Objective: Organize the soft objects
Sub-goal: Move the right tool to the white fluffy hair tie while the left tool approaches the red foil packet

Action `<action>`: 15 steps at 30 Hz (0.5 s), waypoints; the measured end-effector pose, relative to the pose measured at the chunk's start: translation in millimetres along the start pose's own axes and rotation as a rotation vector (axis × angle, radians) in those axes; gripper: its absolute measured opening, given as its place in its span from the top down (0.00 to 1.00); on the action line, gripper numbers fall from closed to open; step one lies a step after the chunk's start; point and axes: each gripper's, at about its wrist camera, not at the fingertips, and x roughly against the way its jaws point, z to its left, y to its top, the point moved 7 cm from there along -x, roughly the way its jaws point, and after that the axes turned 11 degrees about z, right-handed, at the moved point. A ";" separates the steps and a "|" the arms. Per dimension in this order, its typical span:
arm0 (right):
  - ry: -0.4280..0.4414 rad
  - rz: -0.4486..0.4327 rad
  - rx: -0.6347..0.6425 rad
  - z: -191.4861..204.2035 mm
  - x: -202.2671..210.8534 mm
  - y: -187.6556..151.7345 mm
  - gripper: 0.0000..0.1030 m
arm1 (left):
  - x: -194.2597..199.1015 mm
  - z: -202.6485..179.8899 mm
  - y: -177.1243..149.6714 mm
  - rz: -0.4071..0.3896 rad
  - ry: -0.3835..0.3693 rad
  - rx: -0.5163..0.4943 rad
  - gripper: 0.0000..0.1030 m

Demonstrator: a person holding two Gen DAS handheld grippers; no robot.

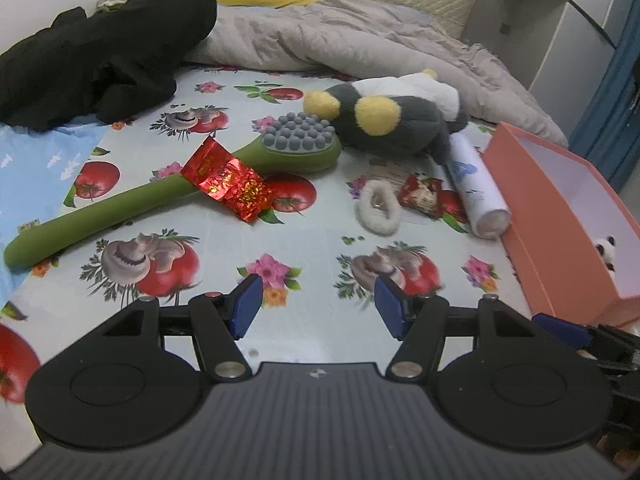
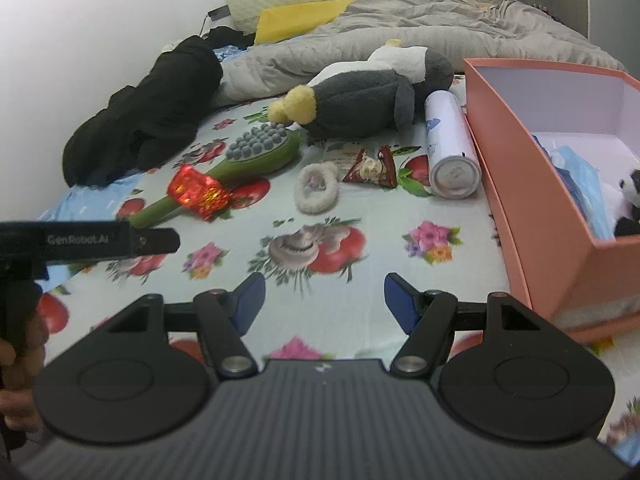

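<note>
Grey plush penguin (image 1: 396, 120) lay ahead of both empty, half-open grippers, left (image 1: 318, 306) and right (image 2: 324, 300); its head hid behind its body. Pink box (image 2: 532, 184) ran off-frame rightward.

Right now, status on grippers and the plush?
Left gripper, right gripper open, empty. Penguin plush on bed, outside pink box. Spray can lies between them.

Right gripper (image 2: 325, 302) jaws apart, empty; plush penguin (image 2: 360, 100) ahead — pink box (image 2: 520, 184) alongside.
</note>
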 end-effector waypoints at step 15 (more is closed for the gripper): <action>0.062 0.052 0.063 0.5 -95.4 40.7 0.34 | -84.3 52.8 39.0 0.026 0.129 0.175 0.35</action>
